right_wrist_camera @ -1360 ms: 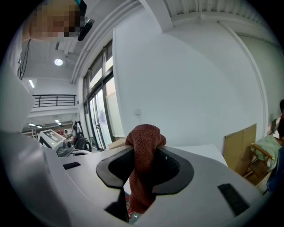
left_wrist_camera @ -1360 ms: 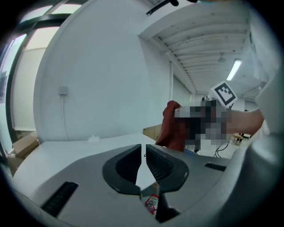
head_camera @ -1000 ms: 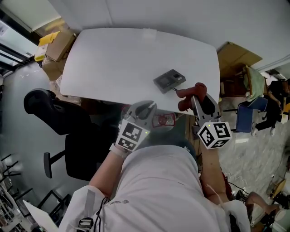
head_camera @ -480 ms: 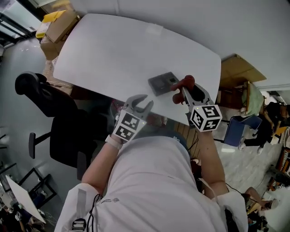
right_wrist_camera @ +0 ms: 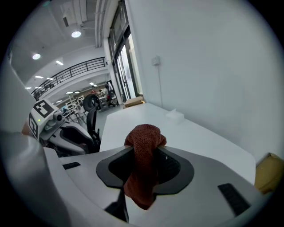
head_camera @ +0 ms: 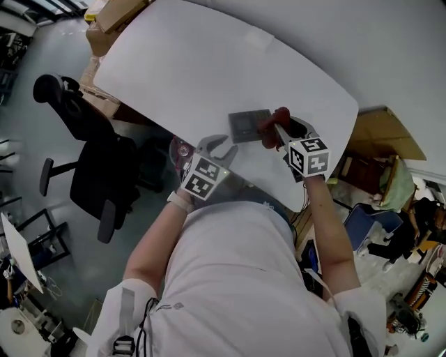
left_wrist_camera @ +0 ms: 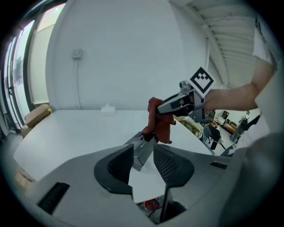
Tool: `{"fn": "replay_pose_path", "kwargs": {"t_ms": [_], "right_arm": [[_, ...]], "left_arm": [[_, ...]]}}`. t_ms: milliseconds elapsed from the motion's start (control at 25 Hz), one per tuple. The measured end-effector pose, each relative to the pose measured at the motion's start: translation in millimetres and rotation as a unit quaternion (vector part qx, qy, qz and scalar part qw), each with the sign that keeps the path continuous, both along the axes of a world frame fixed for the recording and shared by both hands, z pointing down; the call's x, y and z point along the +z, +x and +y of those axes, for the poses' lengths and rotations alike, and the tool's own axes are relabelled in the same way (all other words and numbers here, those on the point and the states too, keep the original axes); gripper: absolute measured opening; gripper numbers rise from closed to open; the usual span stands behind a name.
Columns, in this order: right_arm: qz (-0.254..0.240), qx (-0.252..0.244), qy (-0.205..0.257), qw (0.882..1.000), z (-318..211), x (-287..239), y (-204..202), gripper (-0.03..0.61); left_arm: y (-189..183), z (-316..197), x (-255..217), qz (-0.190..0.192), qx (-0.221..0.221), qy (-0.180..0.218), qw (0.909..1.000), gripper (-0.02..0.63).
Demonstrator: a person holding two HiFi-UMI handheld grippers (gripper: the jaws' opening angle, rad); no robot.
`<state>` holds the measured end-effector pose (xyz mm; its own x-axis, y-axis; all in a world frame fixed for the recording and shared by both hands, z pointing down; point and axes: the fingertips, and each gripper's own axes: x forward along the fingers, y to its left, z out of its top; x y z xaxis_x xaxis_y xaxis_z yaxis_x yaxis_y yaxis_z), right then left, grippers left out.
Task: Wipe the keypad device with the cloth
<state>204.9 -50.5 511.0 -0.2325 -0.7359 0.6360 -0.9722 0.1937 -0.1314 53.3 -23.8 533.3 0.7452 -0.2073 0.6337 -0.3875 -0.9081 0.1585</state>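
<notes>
The grey keypad device lies on the white table near its front edge. My right gripper is shut on a red cloth, which rests against the device's right end. In the right gripper view the cloth hangs pinched between the jaws. My left gripper sits at the table's front edge just left of the device, and its jaws are opening. In the left gripper view the device's near end lies between the spread jaw tips with a gap on each side, the cloth just beyond.
A small white box sits at the far side of the table. A black office chair stands left of the table, with cardboard boxes behind it. More cardboard and a blue chair are to the right.
The right gripper carried the cloth forward onto the device's right end. The left gripper rose from below the table edge to the device and its jaws spread. The head view swung left.
</notes>
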Motion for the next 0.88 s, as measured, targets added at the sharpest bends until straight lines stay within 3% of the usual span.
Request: {"fn": "replay_pose_path", "kwargs": {"t_ms": [280,560,880], "right_arm": [[0.01,-0.064,-0.045,0.997,-5,47,-7,0.123],[0.019,-0.079,-0.073,0.994,-9,64,-14,0.123],[0.03,-0.082,-0.109,0.99,-8,76,-25,0.123]], "left_arm": [[15,-10,32,-0.044,-0.036,0.001,0.9984,0.153],[17,-9,57,-0.056,-0.038,-0.01,0.9977,0.152],[15,-21,62,-0.03,-0.036,-0.02,0.9987,0.15]]}}
